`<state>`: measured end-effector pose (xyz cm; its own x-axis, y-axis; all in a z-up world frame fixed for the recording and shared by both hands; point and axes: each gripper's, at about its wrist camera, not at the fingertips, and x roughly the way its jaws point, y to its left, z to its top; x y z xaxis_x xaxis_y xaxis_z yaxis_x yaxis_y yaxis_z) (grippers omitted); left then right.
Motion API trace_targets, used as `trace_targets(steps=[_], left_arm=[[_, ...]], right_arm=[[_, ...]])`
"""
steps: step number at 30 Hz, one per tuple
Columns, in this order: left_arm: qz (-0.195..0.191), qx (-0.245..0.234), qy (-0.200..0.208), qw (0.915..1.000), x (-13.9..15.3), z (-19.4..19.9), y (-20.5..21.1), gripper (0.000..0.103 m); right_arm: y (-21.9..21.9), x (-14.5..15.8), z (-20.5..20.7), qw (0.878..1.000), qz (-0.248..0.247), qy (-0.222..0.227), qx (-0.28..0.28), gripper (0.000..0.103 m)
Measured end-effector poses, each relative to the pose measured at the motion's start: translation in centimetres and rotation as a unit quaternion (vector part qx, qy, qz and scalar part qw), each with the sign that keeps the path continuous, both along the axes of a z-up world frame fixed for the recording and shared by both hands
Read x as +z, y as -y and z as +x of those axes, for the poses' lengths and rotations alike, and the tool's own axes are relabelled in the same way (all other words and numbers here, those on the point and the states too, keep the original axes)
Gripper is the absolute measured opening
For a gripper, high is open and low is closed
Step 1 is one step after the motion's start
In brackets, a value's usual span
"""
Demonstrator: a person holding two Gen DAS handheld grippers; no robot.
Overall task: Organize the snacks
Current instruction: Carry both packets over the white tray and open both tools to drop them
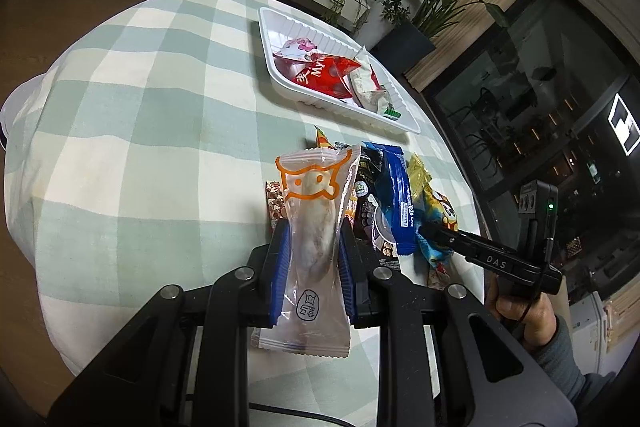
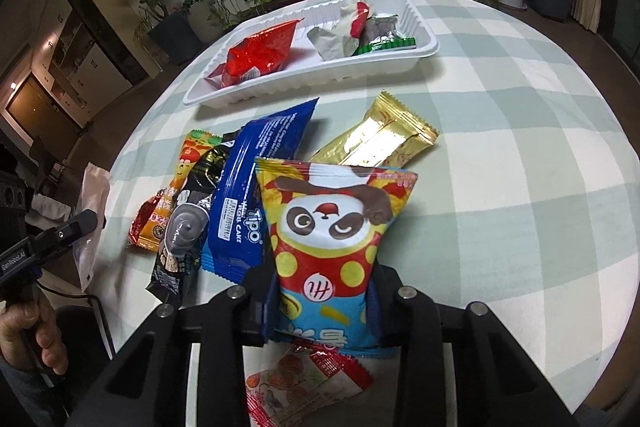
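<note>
The left gripper [image 1: 310,259] clamps the clear packet [image 1: 316,227], its long axis seemingly pointing ahead toward the white tray [image 1: 280,83].

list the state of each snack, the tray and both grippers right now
left gripper: shut on the clear packet
clear packet: held, lifted
right gripper: shut on the panda bag
panda bag: gripped at its lower end
white tray: on the table, partly filled
red packet: in the tray
blue Tipo pack: lying on the table
gold packet: lying on the table, apart from the pile
</note>
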<state>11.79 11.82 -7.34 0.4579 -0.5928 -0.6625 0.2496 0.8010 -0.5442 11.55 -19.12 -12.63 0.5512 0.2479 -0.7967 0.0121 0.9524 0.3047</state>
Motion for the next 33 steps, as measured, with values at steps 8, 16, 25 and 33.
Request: trace_targets(steps=[8, 16, 25, 33], left_arm=[[-0.019, 0.003, -0.001, 0.9998, -0.1, 0.3, -0.4, 0.021], [-0.027, 0.007, 0.019, 0.9994, 2.8, 2.8, -1.4, 0.021], [0.004, 0.003, 0.055, 0.9985, 8.2, 11.1, -0.2, 0.021], [0.041, -0.017, 0.065, 0.9969, 10.8, 19.4, 3.8, 0.021]], right_arm=[[2.7, 2.0, -1.4, 0.997, 0.06, 0.029, -0.035, 0.036], [10.1, 5.7, -1.8, 0.987, 0.095, 0.07, -0.111, 0.036], [15.1, 13.0, 2.3, 0.98, 0.061, 0.137, -0.127, 0.036], [10.2, 17.4, 11.5, 0.986, 0.023, 0.163, -0.035, 0.036]])
